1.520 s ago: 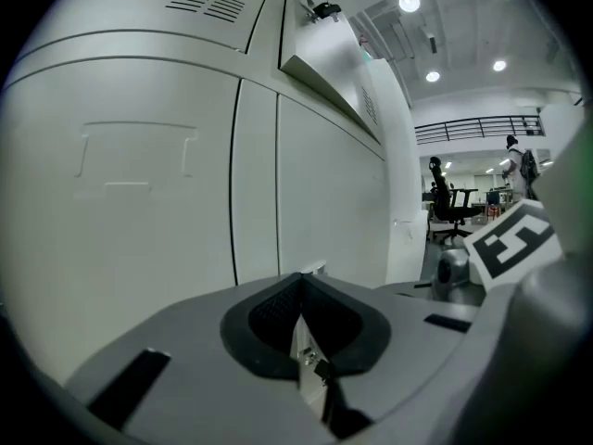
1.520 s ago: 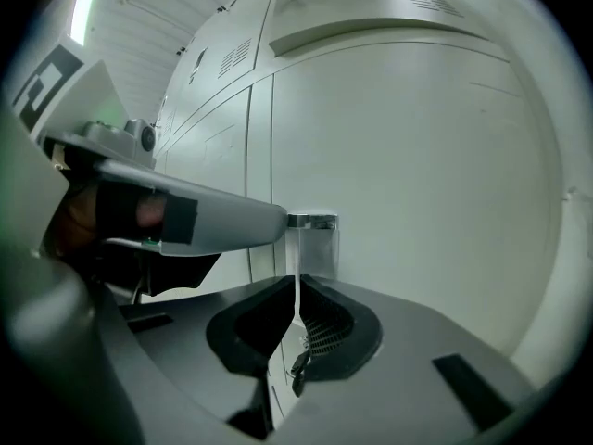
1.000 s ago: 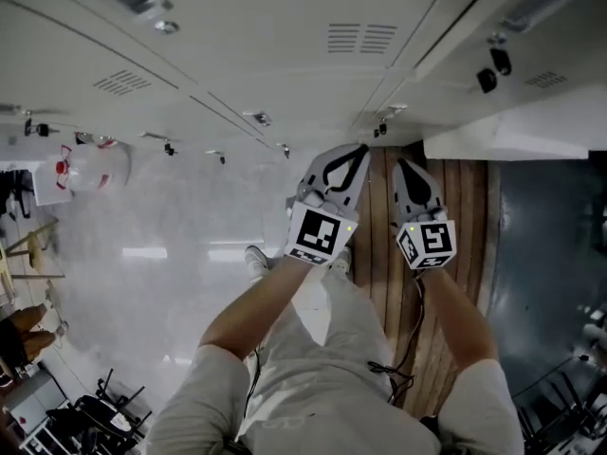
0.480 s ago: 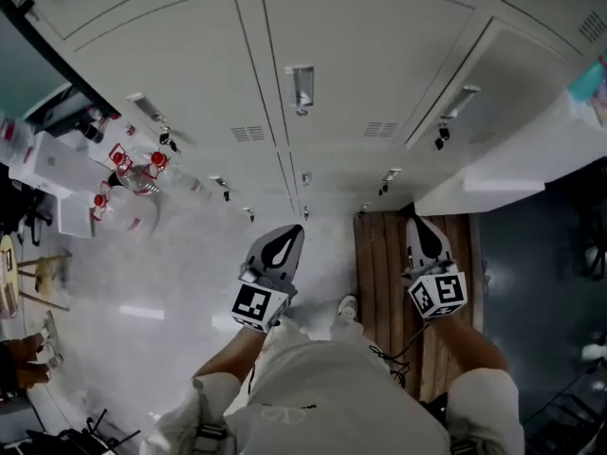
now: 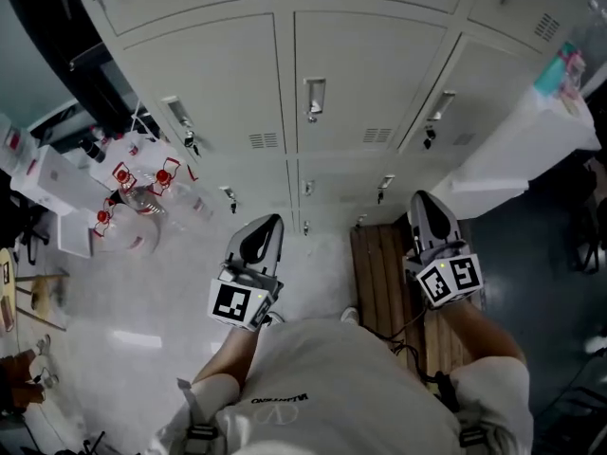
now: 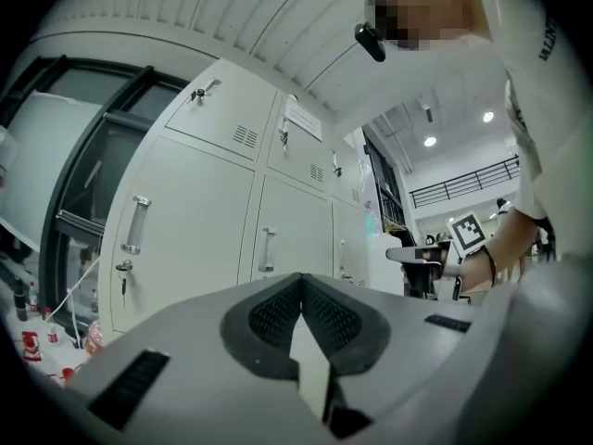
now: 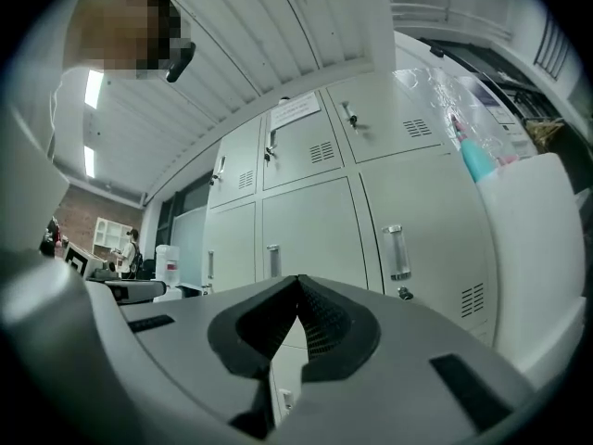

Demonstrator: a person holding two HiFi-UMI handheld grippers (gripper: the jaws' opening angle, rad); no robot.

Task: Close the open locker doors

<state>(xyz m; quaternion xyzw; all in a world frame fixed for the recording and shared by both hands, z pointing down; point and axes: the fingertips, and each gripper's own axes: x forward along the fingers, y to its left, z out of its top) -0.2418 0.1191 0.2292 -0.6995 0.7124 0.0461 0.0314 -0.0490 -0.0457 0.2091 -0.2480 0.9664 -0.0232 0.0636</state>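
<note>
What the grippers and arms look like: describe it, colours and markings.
Both the left gripper and right gripper are light grey, tapering shells with black ribbed pads. Each carries a white cube with black square markers. A black cable trails from the right one. The person wears a white short-sleeved T-shirt.

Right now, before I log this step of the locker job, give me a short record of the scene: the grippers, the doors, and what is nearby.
left gripper: jaws together, nothing between them, held toward the lockers
right gripper: jaws together, nothing between them, over the wooden bench
locker doors straight ahead: shut, handles showing
white panel: juts out at the right, possibly an open door; cannot confirm
jugs: clear with red caps, on the floor at the left
</note>
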